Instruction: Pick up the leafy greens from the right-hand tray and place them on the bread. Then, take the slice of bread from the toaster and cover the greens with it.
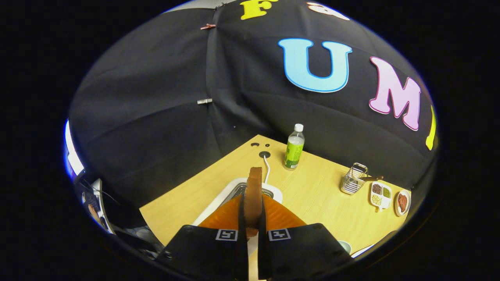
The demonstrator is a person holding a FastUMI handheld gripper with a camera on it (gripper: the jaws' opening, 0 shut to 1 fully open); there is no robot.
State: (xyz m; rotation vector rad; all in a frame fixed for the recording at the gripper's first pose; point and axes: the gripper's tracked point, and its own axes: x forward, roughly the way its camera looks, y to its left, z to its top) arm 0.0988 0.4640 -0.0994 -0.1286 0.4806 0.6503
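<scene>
Gripper (252, 218) clamps the brown toasted bread slice (254, 191) upright between both fingers, above the white toaster (230, 191) on the light wooden surface (320, 195), green-labelled plastic bottle (294, 147) and wire basket (354, 178) standing beyond.

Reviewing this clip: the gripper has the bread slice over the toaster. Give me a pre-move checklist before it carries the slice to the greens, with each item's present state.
1. Both fingers press on the bread slice: ok, it stands on edge between them.
2. Slice clear of the toaster slot: cannot tell, the fingers hide its lower edge.
3. Toaster cable away from the slice: ok, it runs back toward the table's hole.
4. Green-labelled bottle out of the way: ok, it stands upright beyond the toaster.
5. Wire rack and divided dish clear of the gripper: ok, both sit off to the side.
6. Greens on the bottom bread: cannot tell.
</scene>
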